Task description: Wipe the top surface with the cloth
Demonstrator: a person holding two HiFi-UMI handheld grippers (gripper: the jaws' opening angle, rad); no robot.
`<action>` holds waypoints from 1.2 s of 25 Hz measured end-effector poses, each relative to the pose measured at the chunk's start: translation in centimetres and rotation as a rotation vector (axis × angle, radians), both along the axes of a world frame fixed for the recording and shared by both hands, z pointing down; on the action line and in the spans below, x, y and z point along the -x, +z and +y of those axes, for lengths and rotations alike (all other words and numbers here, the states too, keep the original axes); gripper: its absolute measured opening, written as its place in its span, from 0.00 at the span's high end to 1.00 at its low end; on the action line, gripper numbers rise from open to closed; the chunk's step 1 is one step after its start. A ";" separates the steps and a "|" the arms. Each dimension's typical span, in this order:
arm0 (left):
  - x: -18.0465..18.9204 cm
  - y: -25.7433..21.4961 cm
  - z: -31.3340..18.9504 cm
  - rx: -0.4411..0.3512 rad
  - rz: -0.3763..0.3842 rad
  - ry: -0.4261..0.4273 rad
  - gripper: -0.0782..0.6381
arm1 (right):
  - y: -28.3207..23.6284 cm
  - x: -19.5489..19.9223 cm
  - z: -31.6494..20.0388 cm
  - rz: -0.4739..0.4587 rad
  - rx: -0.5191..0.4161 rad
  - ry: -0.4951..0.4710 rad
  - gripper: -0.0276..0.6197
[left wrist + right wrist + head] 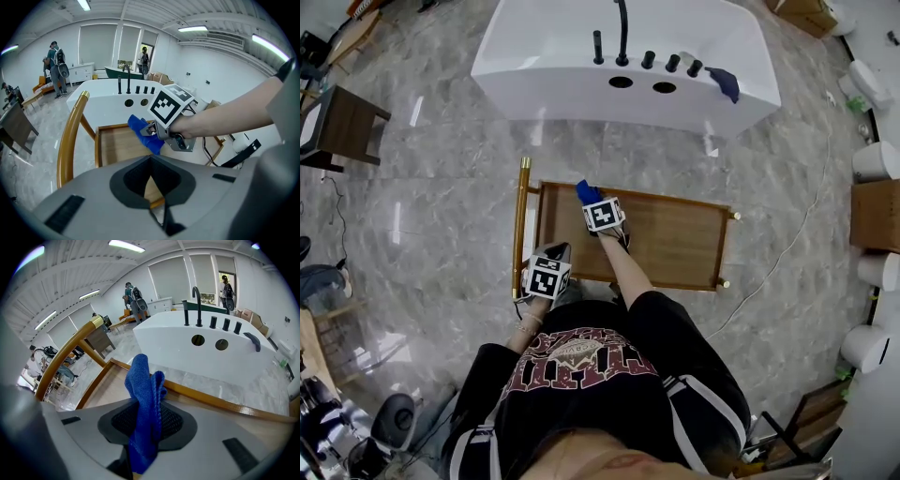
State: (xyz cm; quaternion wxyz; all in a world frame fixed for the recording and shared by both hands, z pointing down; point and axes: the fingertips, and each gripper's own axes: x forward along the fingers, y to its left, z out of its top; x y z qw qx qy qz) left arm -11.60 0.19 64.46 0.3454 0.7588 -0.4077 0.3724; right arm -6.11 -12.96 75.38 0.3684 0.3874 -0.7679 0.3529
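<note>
Cloth clamped in right gripper, arm extended over wooden top

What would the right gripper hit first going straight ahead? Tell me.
Probably the cart's far rail. The right gripper, shut on the cloth, points roughly at or just over it. If it clears the rail, the floor and then the tub come next; depth is unclear.

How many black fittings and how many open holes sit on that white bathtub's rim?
Tall black spout: 1
Shorter black fittings: 4
Round holes: 2
Total: 7
</note>
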 end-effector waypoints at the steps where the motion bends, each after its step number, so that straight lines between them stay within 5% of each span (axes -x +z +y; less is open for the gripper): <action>1: -0.2 0.0 0.2 0.001 0.000 0.003 0.82 | 0.0 -0.4 0.2 0.002 0.007 0.001 0.80; 30: -6.4 -1.8 2.5 -0.007 -0.007 0.003 0.82 | 0.6 -9.0 1.5 0.018 0.029 0.032 0.80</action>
